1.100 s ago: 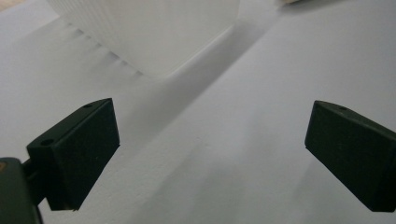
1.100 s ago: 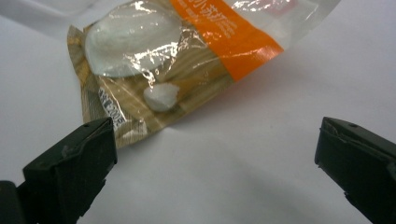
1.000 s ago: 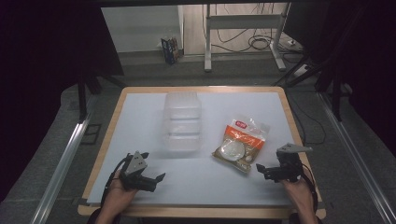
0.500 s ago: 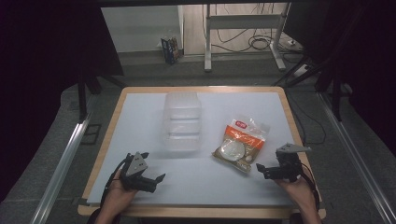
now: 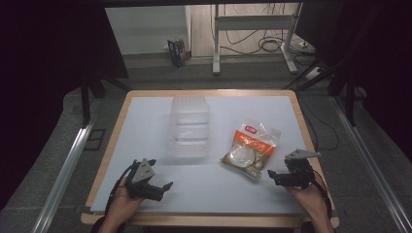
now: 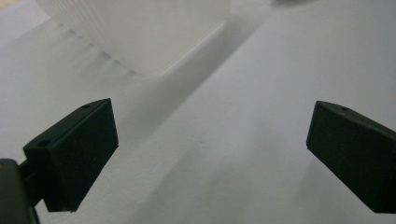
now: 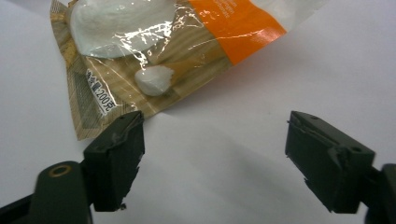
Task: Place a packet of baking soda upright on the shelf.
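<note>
A clear ribbed plastic container (image 5: 191,127) stands in the middle of the white table top (image 5: 145,121). To its right lies a food packet (image 5: 251,149) with an orange band and white pieces inside. My left gripper (image 5: 164,190) rests near the front left edge, open and pointing right, with the container's corner (image 6: 140,37) ahead of it (image 6: 210,154). My right gripper (image 5: 271,177) sits at the front right, pointing left at the packet (image 7: 154,51). Its jaws (image 7: 215,154) have just been closing, stand open and have nothing between them. The packet's corner lies just beyond one jaw.
A wooden rim (image 5: 204,92) frames the table. Beyond the far edge are a metal stand (image 5: 252,34), floor cables (image 5: 272,46) and a small box of items (image 5: 176,51). A metal rail (image 5: 68,165) runs along the left side.
</note>
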{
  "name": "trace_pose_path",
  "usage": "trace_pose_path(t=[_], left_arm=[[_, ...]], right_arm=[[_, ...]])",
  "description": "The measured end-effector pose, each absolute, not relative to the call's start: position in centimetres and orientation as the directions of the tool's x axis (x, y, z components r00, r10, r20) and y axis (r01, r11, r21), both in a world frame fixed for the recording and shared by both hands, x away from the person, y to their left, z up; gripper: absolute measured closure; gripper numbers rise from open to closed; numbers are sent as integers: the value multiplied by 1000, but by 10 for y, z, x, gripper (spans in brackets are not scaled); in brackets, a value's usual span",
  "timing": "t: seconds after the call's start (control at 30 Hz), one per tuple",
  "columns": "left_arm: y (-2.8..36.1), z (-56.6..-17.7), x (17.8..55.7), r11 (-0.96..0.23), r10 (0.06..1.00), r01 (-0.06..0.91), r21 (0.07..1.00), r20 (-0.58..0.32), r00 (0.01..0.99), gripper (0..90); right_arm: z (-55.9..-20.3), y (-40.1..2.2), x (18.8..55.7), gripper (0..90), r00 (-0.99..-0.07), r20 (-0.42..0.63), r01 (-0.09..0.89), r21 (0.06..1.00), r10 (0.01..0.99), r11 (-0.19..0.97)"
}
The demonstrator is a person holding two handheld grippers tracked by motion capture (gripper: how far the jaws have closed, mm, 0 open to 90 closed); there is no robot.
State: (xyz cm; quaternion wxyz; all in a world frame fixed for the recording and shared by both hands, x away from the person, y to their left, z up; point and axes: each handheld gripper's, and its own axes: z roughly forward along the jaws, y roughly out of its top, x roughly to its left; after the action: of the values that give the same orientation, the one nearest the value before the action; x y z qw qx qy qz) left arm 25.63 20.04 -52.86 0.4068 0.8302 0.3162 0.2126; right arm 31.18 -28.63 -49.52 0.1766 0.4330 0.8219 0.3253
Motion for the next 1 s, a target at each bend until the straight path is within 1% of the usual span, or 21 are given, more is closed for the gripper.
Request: trace_pose_path(t=[0.17, 0.37, 0.4, 0.43, 0.47, 0.6, 0.67, 0.83, 1.0], left_arm=[[200, -528, 256, -469, 695, 351, 810, 93, 713, 21], [200, -529, 257, -476, 690, 351, 806, 95, 717, 21], [199, -529, 257, -476, 690, 351, 806, 95, 718, 21], [199, -529, 257, -476, 690, 351, 806, 95, 718, 21], [199, -529, 257, -476, 689, 351, 806, 95, 718, 21], [199, -529, 257, -477, 689, 350, 806, 95, 719, 21], [199, -529, 257, -477, 688, 351, 806, 94, 719, 21], [197, -529, 257, -483, 685, 349, 803, 99, 722, 21], [197, -529, 257, -483, 685, 348, 804, 99, 722, 21]], right_arm=[[-492, -281, 310, 347, -574, -16, 596, 678, 819, 431], [-488, -276, 309, 534, -583, -26, 577, 691, 812, 436], [-488, -275, 310, 608, -577, -31, 578, 690, 816, 435], [-488, -275, 310, 608, -577, -31, 578, 690, 816, 435], [-488, -275, 310, 639, -582, -25, 578, 690, 813, 435], [-490, -274, 314, 805, -600, -22, 581, 675, 800, 455], [-491, -273, 315, 877, -612, -1, 584, 673, 790, 454], [-493, -266, 316, 887, -647, -3, 568, 666, 763, 484], [-500, -259, 320, 887, -667, 20, 575, 649, 745, 498]])
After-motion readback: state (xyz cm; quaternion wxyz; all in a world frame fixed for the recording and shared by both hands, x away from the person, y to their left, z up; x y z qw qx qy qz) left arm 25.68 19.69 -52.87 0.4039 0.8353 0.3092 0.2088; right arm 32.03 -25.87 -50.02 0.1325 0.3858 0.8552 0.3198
